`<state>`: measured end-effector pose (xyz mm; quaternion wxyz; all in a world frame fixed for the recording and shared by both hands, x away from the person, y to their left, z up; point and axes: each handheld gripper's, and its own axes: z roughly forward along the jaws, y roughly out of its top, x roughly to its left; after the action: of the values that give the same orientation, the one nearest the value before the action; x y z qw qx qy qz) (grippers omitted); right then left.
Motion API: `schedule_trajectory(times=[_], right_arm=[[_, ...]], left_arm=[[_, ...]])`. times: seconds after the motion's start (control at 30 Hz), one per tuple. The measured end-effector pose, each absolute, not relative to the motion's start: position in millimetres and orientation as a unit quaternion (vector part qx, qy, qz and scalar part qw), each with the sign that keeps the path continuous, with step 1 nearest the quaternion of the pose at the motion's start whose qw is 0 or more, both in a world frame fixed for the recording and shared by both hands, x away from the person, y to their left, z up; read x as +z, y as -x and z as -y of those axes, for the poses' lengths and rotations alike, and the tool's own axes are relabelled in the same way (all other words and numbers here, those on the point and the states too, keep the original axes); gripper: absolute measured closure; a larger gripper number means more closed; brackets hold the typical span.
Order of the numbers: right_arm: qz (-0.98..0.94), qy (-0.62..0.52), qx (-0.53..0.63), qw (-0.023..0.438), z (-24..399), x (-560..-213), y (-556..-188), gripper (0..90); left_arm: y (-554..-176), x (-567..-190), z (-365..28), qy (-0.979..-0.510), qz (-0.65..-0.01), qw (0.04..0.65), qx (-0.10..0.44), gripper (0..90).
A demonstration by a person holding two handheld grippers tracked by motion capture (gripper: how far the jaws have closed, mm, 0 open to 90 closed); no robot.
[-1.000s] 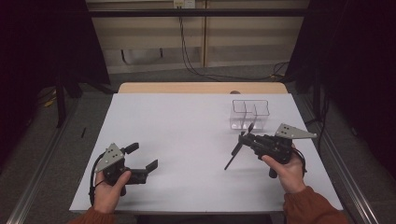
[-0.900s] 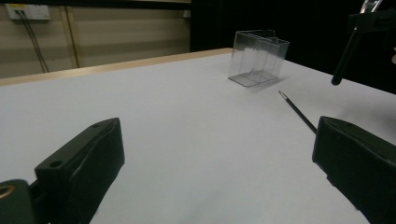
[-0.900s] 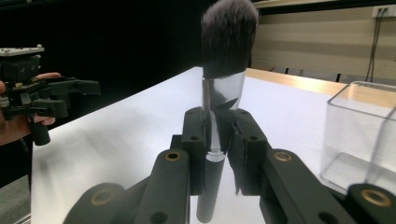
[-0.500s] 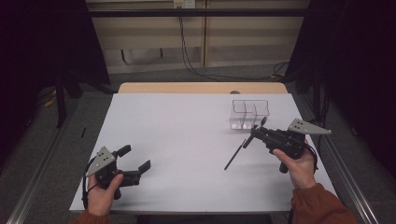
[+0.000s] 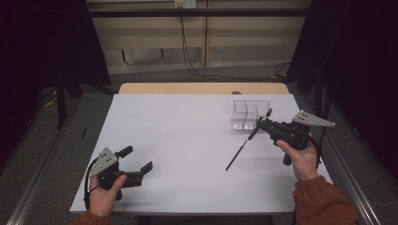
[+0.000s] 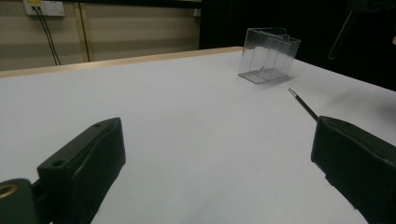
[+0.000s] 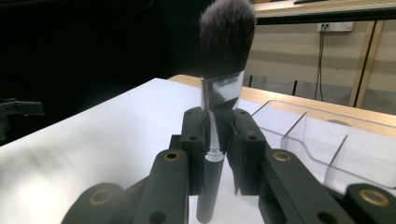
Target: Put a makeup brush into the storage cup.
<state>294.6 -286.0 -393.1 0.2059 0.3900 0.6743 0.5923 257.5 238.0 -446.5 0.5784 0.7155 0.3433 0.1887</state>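
The white worktop [image 5: 187, 140] takes most of the high view, and a strip of bare wood shows at its far edge, near the top centre of the frame. At the upper right of the worktop stands a clear plastic organizer [image 5: 250, 114] with several compartments; in the left gripper view it [image 6: 268, 56] is at the upper right, and in the right gripper view its [image 7: 327, 140] walls are at the right side. The right claw [image 5: 263, 123] is at the right of the high view, just in front of the organizer, and a hand with an orange sleeve carries it. This claw is clenched on a makeup brush [image 5: 244, 143]; in the right gripper view the two jaws press on the brush [image 7: 219, 93] at the shiny metal collar, and the dark bristles stand up above them at the top centre. In the high view the thin black handle slopes down and to the left from the claw, and its tip is close over the worktop. The left claw [image 5: 138, 159] is at the lower left of the high view, low over the worktop, released, with nothing between its jaws.
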Motion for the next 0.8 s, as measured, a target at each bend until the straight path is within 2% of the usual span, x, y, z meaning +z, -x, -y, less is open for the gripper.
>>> schedule_trajectory(times=[0.8], right_arm=[[-0.671,-0.414,0.562,0.251,308,-373,-331,77.3]], left_arm=[[-258,-443,-241,-0.719,-0.336,0.577,0.194,2.9]])
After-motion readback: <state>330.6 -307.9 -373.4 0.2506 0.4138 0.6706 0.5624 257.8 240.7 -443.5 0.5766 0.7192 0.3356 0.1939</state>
